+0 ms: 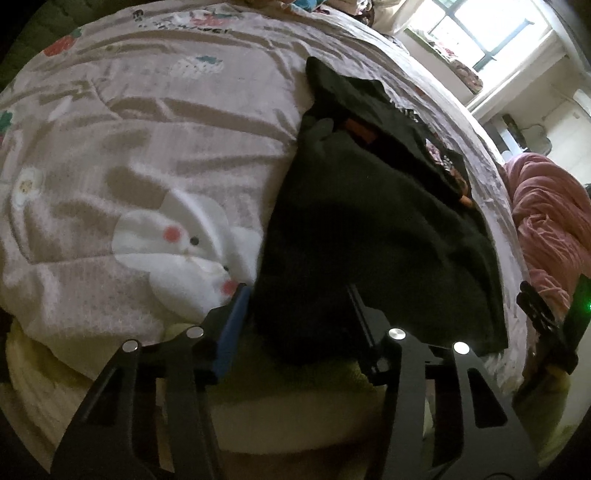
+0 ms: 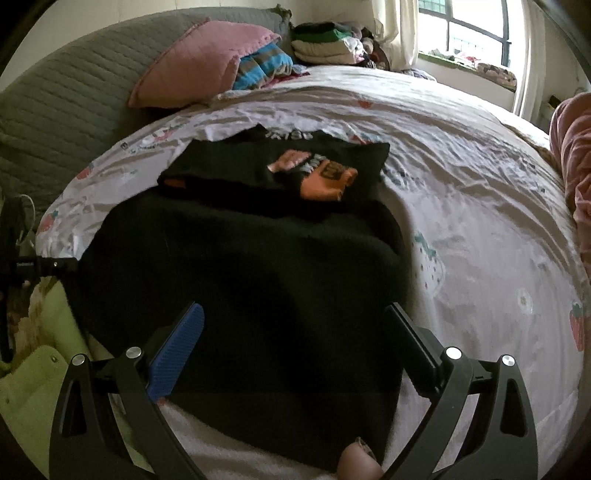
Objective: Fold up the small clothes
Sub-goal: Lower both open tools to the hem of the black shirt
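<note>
A black garment with an orange print lies partly folded on the bed. In the left wrist view the garment hangs over the bed's near edge, and my left gripper is open with that hanging edge between its fingers. My right gripper is open wide just above the garment's near part, one finger on each side. The blue pad of its left finger is in plain sight.
The bed has a pale quilt with rabbit and strawberry prints. A pink pillow and stacked clothes lie at the headboard. A pink blanket lies at the right. A window is behind.
</note>
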The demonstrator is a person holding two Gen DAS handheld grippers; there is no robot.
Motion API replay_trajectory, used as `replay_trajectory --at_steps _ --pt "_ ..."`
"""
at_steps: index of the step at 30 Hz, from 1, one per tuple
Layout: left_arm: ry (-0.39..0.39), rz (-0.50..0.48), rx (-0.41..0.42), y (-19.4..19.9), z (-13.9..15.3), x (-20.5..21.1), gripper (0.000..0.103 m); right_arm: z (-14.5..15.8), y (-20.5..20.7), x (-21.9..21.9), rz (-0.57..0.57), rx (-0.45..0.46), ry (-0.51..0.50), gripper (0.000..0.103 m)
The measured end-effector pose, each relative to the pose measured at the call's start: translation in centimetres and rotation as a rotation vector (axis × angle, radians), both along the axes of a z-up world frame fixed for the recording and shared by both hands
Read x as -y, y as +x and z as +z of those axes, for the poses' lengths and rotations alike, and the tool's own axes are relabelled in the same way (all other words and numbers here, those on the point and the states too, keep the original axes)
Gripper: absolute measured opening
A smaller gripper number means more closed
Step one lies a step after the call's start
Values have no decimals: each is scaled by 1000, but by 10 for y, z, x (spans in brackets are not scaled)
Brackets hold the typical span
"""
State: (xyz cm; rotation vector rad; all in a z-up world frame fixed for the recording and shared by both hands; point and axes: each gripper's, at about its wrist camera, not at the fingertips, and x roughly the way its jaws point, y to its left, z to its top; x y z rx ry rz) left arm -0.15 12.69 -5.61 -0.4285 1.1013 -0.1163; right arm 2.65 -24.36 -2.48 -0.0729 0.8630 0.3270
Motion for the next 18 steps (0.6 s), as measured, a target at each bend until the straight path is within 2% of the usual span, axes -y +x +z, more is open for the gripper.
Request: replay_trajectory --at_steps 15,16,18 --pt "12 17 -6 -5 -4 1 32 -29 -23 30 0 -149 1 96" --pt "10 19 -8 -5 -5 0 32 -31 -24 33 1 -161 6 95" --pt "7 24 -9 -6 -5 0 32 -33 -26 37 5 -190 9 83"
